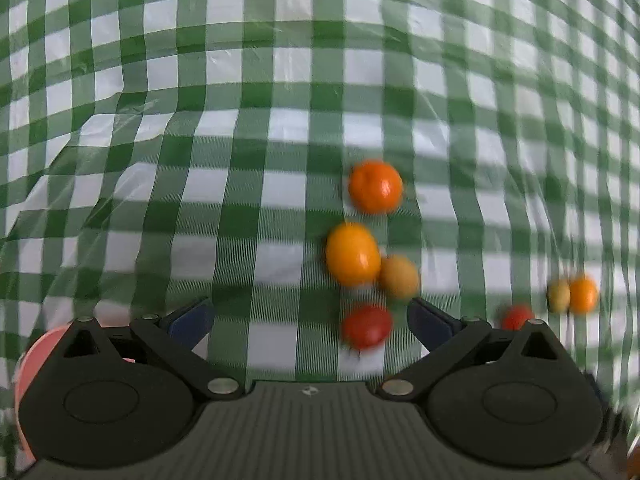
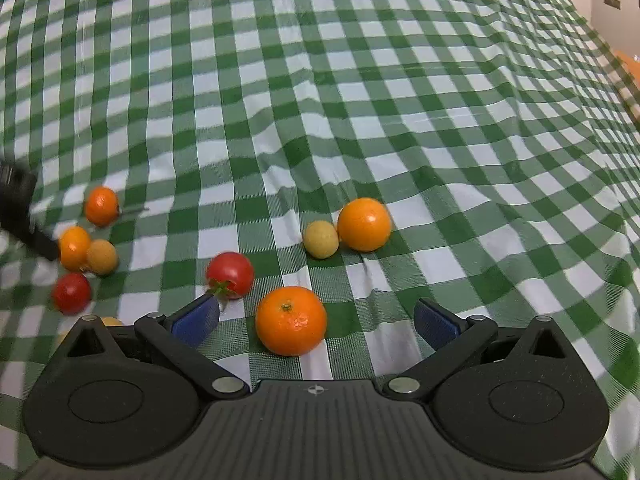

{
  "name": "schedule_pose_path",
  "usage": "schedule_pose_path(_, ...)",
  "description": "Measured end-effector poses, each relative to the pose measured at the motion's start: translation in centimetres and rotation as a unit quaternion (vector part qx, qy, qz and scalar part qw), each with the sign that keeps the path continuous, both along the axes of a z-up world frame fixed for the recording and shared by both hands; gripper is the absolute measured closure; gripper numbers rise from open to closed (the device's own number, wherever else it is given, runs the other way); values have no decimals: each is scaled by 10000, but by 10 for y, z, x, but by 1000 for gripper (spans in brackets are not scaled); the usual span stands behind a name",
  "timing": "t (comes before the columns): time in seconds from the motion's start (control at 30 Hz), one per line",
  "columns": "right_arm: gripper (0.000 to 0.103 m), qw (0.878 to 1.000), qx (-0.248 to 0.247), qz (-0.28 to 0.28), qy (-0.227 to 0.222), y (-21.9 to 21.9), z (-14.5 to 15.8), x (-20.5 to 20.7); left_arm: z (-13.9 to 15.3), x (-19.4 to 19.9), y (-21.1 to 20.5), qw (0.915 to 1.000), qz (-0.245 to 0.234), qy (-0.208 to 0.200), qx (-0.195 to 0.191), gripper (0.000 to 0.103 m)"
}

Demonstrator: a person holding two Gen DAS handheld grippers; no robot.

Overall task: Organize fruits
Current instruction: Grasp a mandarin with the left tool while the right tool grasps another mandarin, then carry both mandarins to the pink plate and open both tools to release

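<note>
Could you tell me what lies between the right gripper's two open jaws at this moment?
In the right wrist view, a mandarin sits on the checked cloth between the right gripper's open jaws, touching neither.

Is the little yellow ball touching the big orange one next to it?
Touching. In the right wrist view the small yellow fruit presses against the orange fruit, with no cloth showing between them.

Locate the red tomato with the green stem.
In the right wrist view, the stemmed red tomato lies on the checked cloth, just beyond the left blue pad, left of the nearest orange.
</note>
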State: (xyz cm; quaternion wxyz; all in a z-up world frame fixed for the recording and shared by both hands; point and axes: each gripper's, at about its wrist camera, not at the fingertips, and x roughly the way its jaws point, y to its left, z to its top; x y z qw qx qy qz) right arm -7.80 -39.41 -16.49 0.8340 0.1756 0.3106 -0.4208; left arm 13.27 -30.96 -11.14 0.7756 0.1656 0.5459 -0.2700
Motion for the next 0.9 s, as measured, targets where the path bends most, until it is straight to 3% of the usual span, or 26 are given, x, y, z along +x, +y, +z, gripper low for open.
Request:
schedule_pose_path(0.1, 1, 9997, 107, -162, 133, -6, -11, 5, -12, 18, -10, 9994, 293, 171, -73, 0)
schedule_pose_path(0.3, 1, 9997, -131, -225, 30, -2, -13, 9, -31, 34, -18, 9968, 604, 502, -168, 3)
schedule_pose_path(0.37, 1, 9997, -133, -171, 57, 1, -12, 6, -33, 38, -16, 9955, 649, 614, -317, 19)
schedule_pose_path(0.4, 5, 9998, -127, -138, 66, 3, -11, 5, -32, 40, -15, 9949, 630, 715, -340, 42)
schedule_pose_path(0.43, 26, 9998, -150, -89, 33, 7, -8, 2, -31, 41, -15, 9950, 581, 736, -354, 64)
schedule_pose_path(0.5, 64, 9996, -277, 97, -53, 16, -3, 0, -26, 42, -13, 9950, 502, 776, -379, 65)
schedule_pose_path(0.6, 64, 9994, -299, 50, -161, 15, 1, -2, -25, 50, -14, 9956, 524, 672, -391, 65)
schedule_pose_path(0.77, 64, 9966, -564, -177, -573, 10, 14, -12, 8, 33, 8, 9972, 446, 415, -439, 65)
schedule_pose_path(0.9, 64, 9959, -688, -97, -586, 17, 23, -19, 40, -1, 41, 9982, 342, 55, -490, 65)
